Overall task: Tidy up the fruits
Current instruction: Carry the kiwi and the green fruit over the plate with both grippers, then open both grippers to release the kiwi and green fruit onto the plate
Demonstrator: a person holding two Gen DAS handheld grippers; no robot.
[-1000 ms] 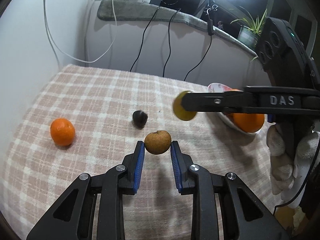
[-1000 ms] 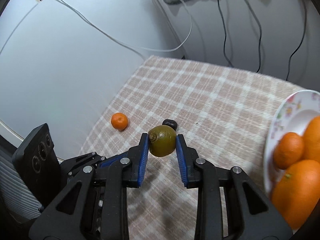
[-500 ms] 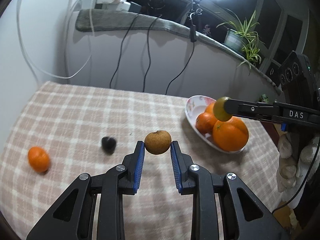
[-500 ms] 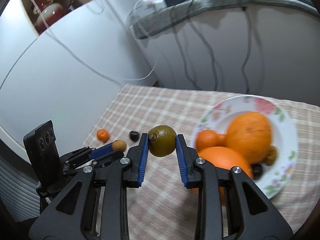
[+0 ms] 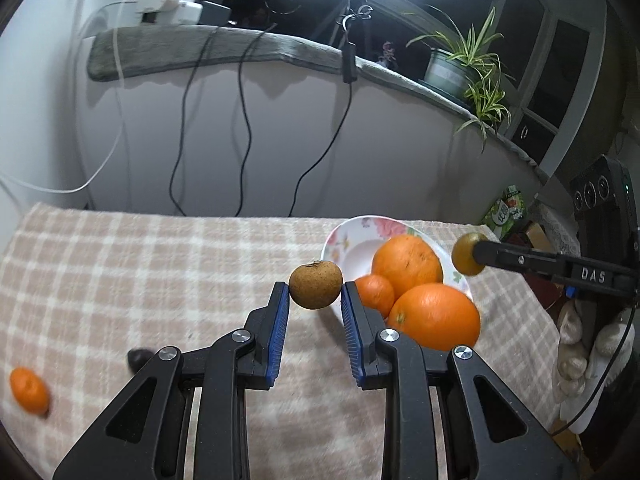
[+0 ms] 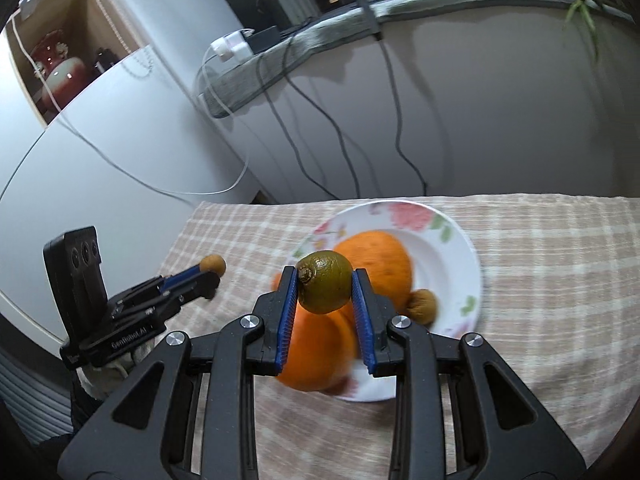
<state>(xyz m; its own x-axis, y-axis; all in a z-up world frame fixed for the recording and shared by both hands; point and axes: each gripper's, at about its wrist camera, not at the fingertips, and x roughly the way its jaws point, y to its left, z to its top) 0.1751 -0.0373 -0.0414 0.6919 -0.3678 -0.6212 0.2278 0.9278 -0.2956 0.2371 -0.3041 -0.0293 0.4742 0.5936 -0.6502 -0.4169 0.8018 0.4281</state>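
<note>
The floral plate (image 6: 460, 248) on the checked surface (image 5: 160, 264) holds two large oranges (image 5: 408, 264), a mandarin (image 5: 374, 294) and a brown fruit (image 6: 422, 306), while the left gripper (image 5: 316, 300) pinches a brown longan (image 5: 316, 285) beside it and the right gripper (image 6: 325, 292) pinches a green fruit (image 6: 325, 282) above it.

Oranges (image 5: 407, 264) on plate (image 6: 460, 264) (floral).

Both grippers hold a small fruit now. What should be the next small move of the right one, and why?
Probably lower it a little, then open the jaws: the right gripper holds the green fruit above the plate, where oranges leave bare space to its right.
</note>
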